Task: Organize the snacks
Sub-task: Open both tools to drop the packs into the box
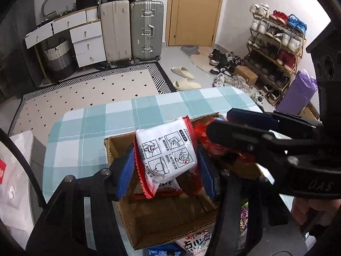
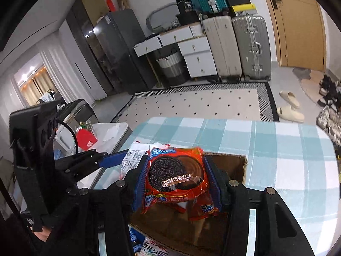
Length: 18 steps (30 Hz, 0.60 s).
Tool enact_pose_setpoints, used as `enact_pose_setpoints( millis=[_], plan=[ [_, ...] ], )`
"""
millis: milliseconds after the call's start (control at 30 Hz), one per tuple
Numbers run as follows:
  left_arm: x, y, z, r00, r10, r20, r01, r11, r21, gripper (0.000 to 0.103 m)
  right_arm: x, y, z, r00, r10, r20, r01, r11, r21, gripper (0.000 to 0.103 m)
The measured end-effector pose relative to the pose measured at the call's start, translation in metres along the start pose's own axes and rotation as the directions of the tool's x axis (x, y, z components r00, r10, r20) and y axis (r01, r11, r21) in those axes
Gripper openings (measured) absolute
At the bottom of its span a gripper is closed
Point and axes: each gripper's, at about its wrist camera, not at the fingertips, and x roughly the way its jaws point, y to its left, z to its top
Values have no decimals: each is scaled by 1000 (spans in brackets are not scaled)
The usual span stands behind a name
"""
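Observation:
My left gripper point(image 1: 166, 166) is shut on a white snack packet with red edges point(image 1: 168, 151) and holds it above an open cardboard box point(image 1: 166, 219). My right gripper point(image 2: 178, 181) is shut on a red Oreo packet point(image 2: 177, 175), also above the box point(image 2: 232, 168). In the left wrist view the right gripper point(image 1: 221, 128) reaches in from the right with the red packet point(image 1: 204, 136). In the right wrist view the left gripper point(image 2: 110, 160) shows at left with the white packet point(image 2: 134, 157). More red packets point(image 2: 202, 209) lie in the box.
The box stands on a table with a teal checked cloth point(image 1: 119, 115). More snack packets point(image 1: 196, 243) lie in front of the box near me. A white side table with a red bag point(image 2: 87, 138) stands left of the table. Suitcases, drawers and a shoe rack point(image 1: 277, 42) are beyond.

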Motion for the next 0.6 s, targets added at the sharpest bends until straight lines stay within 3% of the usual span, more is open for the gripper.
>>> enact_pose_setpoints(
  millis=[67,233,367,600],
  plan=[
    [3,-2,-2,1000,-20,-14,20,1000,10,53,3,-3,-2,1000,-2,-1,2,1000,8,51],
    [10,-4,-6,999,20,-36,-19,999,30,62,10,-2,-5,1000,-8,-22,8,1000,4,51],
    [13,-4,-9,997,30,-67,-28,999,29,76,-1,-3,-5,1000,-16,9,16,1000,9,52],
    [-10,-4,-13,998,45,-43,-45,999,21,79,-29,4,-8,999,-27,44,27,1000,-11,53]
  ],
)
